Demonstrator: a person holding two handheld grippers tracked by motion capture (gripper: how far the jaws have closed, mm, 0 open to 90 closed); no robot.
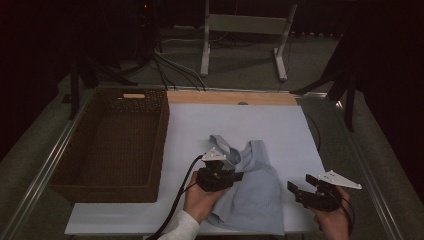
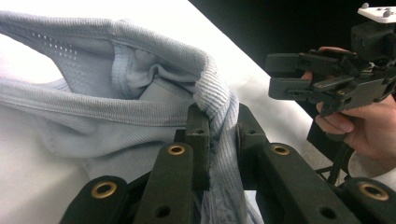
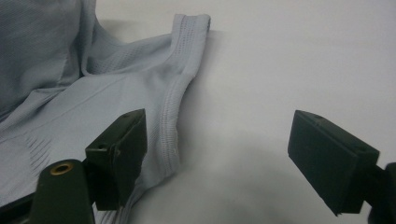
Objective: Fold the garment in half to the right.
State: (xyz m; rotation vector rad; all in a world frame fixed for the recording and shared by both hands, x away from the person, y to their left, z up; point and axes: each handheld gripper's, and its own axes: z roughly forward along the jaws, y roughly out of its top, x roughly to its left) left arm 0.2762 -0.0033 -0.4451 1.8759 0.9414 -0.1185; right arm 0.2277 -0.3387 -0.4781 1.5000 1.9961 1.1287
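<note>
A pale blue tank top (image 1: 252, 190) lies on the white table sheet (image 1: 260, 125) near the front. My left gripper (image 1: 235, 176) is shut on a ribbed edge of the tank top (image 2: 217, 100), with the cloth bunched between its jaws. My left gripper (image 2: 218, 128) points toward the right hand. My right gripper (image 1: 295, 190) is open just right of the garment, held above the sheet. In the right gripper view the wide-apart jaws of my right gripper (image 3: 217, 144) frame bare sheet, with the tank top's (image 3: 93, 107) stitched armhole edge by the left jaw.
A dark woven basket (image 1: 114, 145) stands at the left of the table. A wooden strip (image 1: 232, 97) runs along the sheet's far edge. Beyond the table are a white stand (image 1: 245, 30) and cables on the floor. A metal rail (image 1: 40, 175) borders the left side.
</note>
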